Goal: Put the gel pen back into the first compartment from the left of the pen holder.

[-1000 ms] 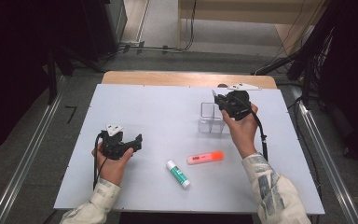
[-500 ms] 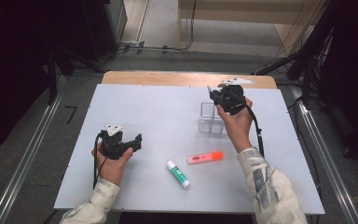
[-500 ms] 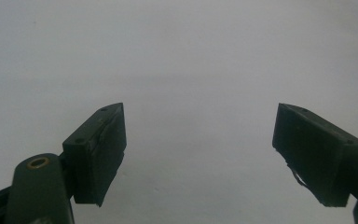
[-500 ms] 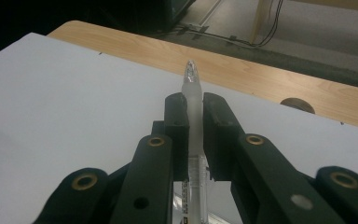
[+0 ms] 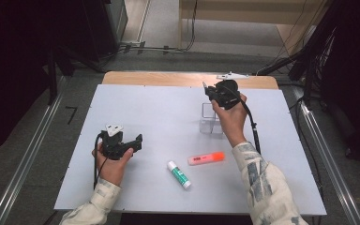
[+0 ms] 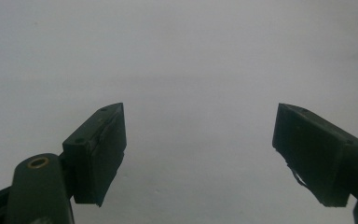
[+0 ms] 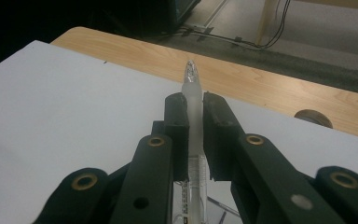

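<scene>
Your left tool point(image 5: 136, 140) rests wide open and empty on the bench point(image 5: 150, 112), unmoved. Your right tool point(image 5: 207, 90), clamped on a clear pen point(image 7: 193, 116), has carried it leftward over the clear holder point(image 5: 211, 119) just below; next, I judge, lower it in.

Print on the pen point(image 7: 196, 184), highlighter point(image 5: 206, 158) and glue stick point(image 5: 179, 174) is illegible.

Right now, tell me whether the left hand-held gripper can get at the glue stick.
Probably yes. The left hand-held gripper has its jaws open and empty, and bare table lies between it and the glue stick; nothing blocks the way.
</scene>
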Available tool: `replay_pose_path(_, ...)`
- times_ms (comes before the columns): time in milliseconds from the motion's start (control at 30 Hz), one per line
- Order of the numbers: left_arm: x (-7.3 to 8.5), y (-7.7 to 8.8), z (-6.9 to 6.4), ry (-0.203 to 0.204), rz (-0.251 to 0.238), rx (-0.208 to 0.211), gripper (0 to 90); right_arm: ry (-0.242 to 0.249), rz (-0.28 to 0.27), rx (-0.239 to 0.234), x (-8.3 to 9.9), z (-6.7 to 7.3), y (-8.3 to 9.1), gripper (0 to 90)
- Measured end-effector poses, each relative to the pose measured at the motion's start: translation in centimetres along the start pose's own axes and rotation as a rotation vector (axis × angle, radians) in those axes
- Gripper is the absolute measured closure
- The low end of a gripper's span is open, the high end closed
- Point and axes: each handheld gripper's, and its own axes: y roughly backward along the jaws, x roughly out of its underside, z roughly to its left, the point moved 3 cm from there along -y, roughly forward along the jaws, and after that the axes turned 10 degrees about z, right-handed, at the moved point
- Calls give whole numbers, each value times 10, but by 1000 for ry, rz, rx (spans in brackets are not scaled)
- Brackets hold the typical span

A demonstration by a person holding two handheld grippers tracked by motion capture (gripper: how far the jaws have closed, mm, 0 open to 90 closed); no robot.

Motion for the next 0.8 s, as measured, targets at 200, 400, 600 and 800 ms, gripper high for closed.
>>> replay_pose_path(200, 0, 0, -1, -6, 3, 1, 178, -7, 1, -8, -8, 4, -6, 793)
replay_pose_path(400, 0, 0, -1, -6, 2, 4, 178, -8, -6, -21, -14, 10, -12, 792)
replay_pose_path(600, 0, 0, 0, -4, 3, 4, 178, -12, -12, -27, -16, 13, -19, 791)
replay_pose_path(800, 0, -1, 0, -5, 4, 6, 178, -8, -12, -27, -15, 12, -22, 790)
